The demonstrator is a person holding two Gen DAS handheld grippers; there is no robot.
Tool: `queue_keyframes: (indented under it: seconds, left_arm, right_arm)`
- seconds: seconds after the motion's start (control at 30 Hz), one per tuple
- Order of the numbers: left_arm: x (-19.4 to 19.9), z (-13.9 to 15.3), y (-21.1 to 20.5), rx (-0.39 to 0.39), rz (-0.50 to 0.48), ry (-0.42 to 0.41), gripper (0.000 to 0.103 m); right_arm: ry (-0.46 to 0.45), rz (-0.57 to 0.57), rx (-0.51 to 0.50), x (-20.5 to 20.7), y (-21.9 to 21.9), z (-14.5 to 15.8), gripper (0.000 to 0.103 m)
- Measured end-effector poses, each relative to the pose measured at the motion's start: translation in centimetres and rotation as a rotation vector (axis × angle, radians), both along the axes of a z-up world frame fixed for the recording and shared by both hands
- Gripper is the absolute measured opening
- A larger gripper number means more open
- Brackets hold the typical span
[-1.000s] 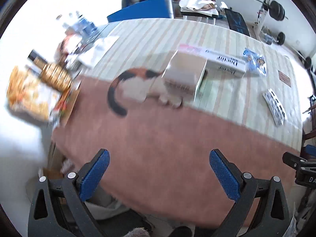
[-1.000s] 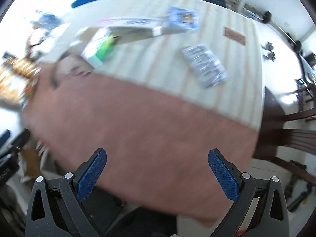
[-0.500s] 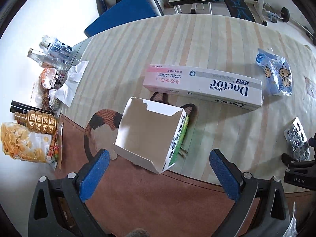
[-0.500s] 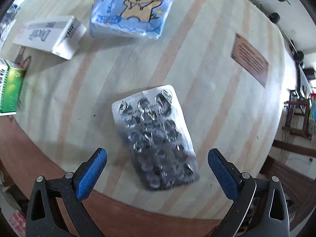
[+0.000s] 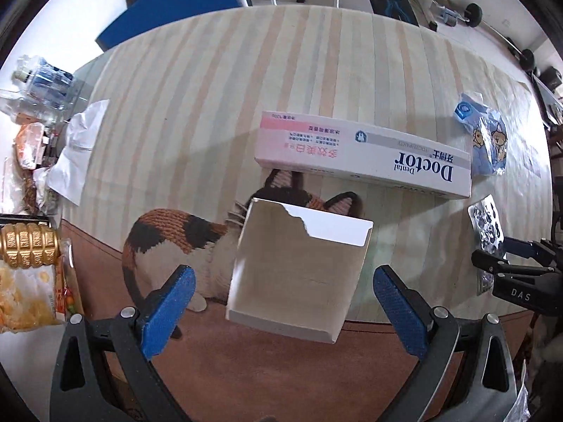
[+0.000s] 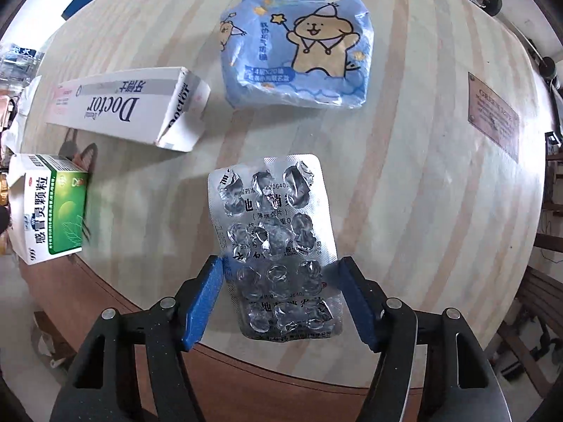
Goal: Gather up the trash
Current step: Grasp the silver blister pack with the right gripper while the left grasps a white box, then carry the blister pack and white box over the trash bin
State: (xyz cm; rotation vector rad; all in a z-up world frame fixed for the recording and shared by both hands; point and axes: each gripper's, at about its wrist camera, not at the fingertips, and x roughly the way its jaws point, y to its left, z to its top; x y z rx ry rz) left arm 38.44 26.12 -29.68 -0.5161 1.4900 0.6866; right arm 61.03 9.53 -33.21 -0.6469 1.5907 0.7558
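An empty silver blister pack (image 6: 279, 246) lies on the striped table; my right gripper (image 6: 281, 299) has closed in on its near end, with the blue pads at its two edges. The pack also shows in the left wrist view (image 5: 487, 227). A torn white-and-green medicine box (image 5: 299, 270) stands just ahead of my open left gripper (image 5: 281, 307), which is short of touching it; it shows in the right wrist view too (image 6: 47, 207). A white Doctor toothpaste box (image 5: 362, 158) and a blue cartoon wrapper (image 6: 299, 52) lie farther back.
A cat-shaped knitted mat (image 5: 176, 239) lies under the medicine box. Bottles, snack bags and a white tissue (image 5: 77, 154) crowd the table's left edge. A brown plaque (image 6: 492, 116) sits at the right. Chairs and gym gear stand beyond the table.
Both grippers moved forward over the table. The right jaws narrowed from wide open onto the blister pack. The left gripper came close to the medicine box and stayed open.
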Motion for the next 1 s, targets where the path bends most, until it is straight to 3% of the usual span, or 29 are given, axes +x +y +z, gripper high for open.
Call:
queue_keyframes:
  seconds: [0.17,0.2,0.33,0.37,0.4,0.43,0.57,0.73,1.0]
  left_arm:
    - [1.5,-2.7,-0.1,-0.073,-0.060,0.041,0.103]
    - [1.7,-3.2,-0.1,-0.074,-0.063,0.052,0.103]
    - [2.1,-4.7,0.2,-0.083,-0.059,0.065,0.102]
    - [2.1,-4.9,0.3,-0.085,-0.054,0.059,0.100]
    - [2.1,-5.0,0.2,-0.082,-0.048,0.055,0.086]
    - [2.0,-4.9,0.2,-0.081,-0.039,0.049,0.079]
    - [1.7,-4.2,-0.3,-0.077,-0.017,0.008,0.075]
    - [0.1,-2.9,-2.1,-0.043,0.026,-0.010,0.075]
    - [-4.5,0.5,-6.9,0.014,0.088,-0.083,0.075]
  right_arm:
    - [0.023,0.011,-0.018,1.9,1.0,0.1,0.073]
    - [-0.021,0.001,-0.006,2.0,1.3,0.3,0.073]
    - [-0.051,0.028,-0.026,1.1,2.2,0.5,0.075]
    - [-0.060,0.035,-0.028,0.7,2.4,0.5,0.076]
    - [-0.104,0.036,-0.018,0.5,2.6,0.6,0.076]
    - [-0.123,0.046,-0.020,0.4,2.8,0.8,0.076]
    - [-0.198,0.087,-0.019,-0.7,3.2,1.7,0.067]
    - [-0.172,0.044,0.034,-0.6,2.1,3.0,0.067]
    - [-0.182,0.054,0.135,-1.6,1.5,8.7,0.067]
